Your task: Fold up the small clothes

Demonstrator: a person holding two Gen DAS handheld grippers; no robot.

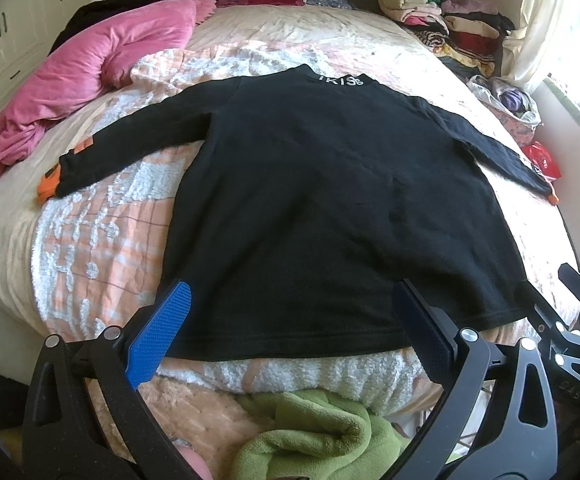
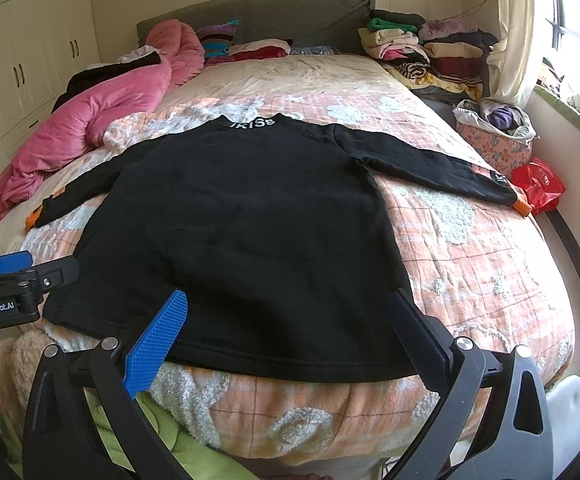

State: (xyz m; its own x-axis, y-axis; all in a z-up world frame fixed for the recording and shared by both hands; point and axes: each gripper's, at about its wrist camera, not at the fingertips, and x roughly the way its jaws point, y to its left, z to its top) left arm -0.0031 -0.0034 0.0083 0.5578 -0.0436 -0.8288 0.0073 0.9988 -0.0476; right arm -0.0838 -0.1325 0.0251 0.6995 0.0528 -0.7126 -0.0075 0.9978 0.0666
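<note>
Shirt (image 1: 310,200) ahead of claws: black cloth, matt, soft knit look; orange cloth cuffs (image 1: 48,184). Blanket (image 2: 470,260) under shirt: quilted cloth, peach check, with fluffy white raised patches. Left claw (image 1: 290,336): matt black plastic arms, blue pads (image 1: 162,332) with rough knurled texture, shiny metal pins. Right claw (image 2: 286,340): same finish. Pink quilt (image 1: 102,60) far left: soft plush cloth. Green towel (image 1: 310,436) below claws: fuzzy fleece. Red bag (image 2: 540,188) far right: glossy plastic. Cupboards (image 2: 38,52) far left: smooth cream finish.

Sweater (image 2: 242,232) flat on bed (image 2: 470,272) — clothes pile (image 2: 430,52) behind.
</note>
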